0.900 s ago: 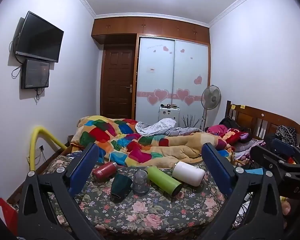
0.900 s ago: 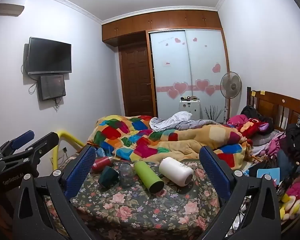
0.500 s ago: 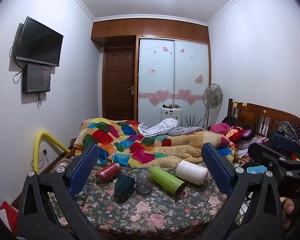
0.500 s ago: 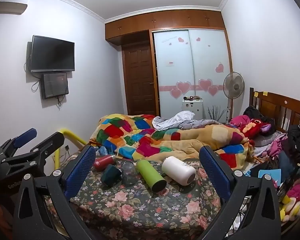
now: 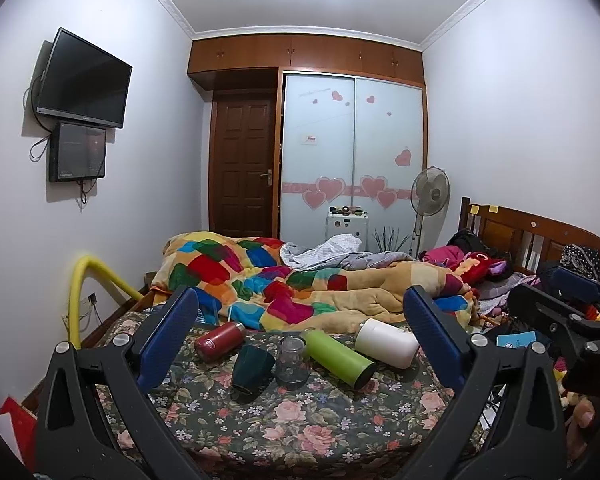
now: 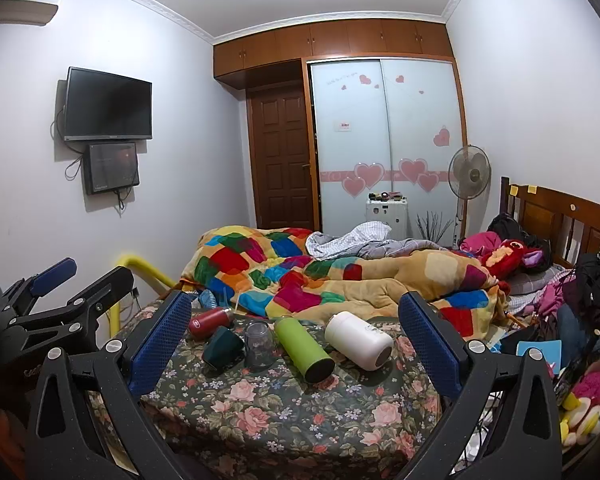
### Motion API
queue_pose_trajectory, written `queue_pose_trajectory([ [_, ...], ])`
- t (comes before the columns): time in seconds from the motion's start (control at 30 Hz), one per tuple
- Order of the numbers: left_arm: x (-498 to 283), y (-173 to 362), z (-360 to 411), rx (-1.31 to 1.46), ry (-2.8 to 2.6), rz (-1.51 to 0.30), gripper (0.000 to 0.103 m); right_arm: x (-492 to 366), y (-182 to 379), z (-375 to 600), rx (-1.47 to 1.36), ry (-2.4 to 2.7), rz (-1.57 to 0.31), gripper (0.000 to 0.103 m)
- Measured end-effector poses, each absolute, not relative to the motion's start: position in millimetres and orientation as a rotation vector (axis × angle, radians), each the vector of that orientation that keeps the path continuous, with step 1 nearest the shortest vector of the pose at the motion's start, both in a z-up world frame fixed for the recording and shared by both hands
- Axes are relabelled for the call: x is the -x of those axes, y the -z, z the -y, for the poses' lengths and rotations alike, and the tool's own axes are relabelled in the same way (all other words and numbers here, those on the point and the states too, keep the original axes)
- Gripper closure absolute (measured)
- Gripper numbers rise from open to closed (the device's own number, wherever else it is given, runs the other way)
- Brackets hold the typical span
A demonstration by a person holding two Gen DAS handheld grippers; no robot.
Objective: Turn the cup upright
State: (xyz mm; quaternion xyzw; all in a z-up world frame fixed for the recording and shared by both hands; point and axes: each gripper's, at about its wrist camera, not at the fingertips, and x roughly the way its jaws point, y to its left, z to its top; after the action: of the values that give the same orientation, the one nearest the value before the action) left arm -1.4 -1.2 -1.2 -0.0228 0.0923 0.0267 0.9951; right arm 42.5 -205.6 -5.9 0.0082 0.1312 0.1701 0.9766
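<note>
On the bed, left of the green bottle, the cup lies untouched; both grippers, left and right, hang released, well short.

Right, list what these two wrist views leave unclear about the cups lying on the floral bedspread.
- Clear glass cup: too small and see-through in both views to tell which end is open.
- Dark green cup: its mouth faces away in the right view, so the inside is unseen.
- Red flask: the left gripper's blue pad cuts off its base.
</note>
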Motion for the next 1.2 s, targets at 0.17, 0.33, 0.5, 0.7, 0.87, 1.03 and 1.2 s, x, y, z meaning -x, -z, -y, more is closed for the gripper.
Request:
queue_pose_trajectory([
  [0.17, 1.6, 2.6, 3.1, 0.045, -0.056, -0.184, 0.000, -42.5, 6.1, 206.2, -0.015, -0.345, -0.264, 0.000],
  [0.33, 1.9, 3.3, 1.7, 0.036, -0.061, -0.181, 0.000, -42.6, 6.0, 206.1, -0.016, -0.345, -0.264, 0.000],
  [0.5, 2.2, 4.0, 1.2, 0.038, -0.062, -0.177, 0.000, -42.3, 5.8, 206.0, -0.016, -0.347, -0.265, 0.000],
  [0.7, 2.6, 3.8, 0.6, 0.041, -0.061, -0.170, 0.000, -42.5, 5.4, 205.6, -0.015, -0.346, -0.262, 0.000],
  [0.87, 2.7, 4.8, -1.4, 0.044, -0.060, -0.164, 0.000, -42.4, 4.4, 205.6, -0.013, -0.346, -0.261, 0.000],
  [1.03, 6.5, 3.1, -0.1, 0.045, -0.060, -0.162, 0.000, -42.2, 3.9, 206.0, -0.012, -0.346, -0.260, 0.000],
  [1.2, 6.2, 2.0, 1.5, 0.045, -0.060, -0.161, 0.000, -42.1, 3.4, 206.0, -0.012, -0.346, -0.260, 0.000],
])
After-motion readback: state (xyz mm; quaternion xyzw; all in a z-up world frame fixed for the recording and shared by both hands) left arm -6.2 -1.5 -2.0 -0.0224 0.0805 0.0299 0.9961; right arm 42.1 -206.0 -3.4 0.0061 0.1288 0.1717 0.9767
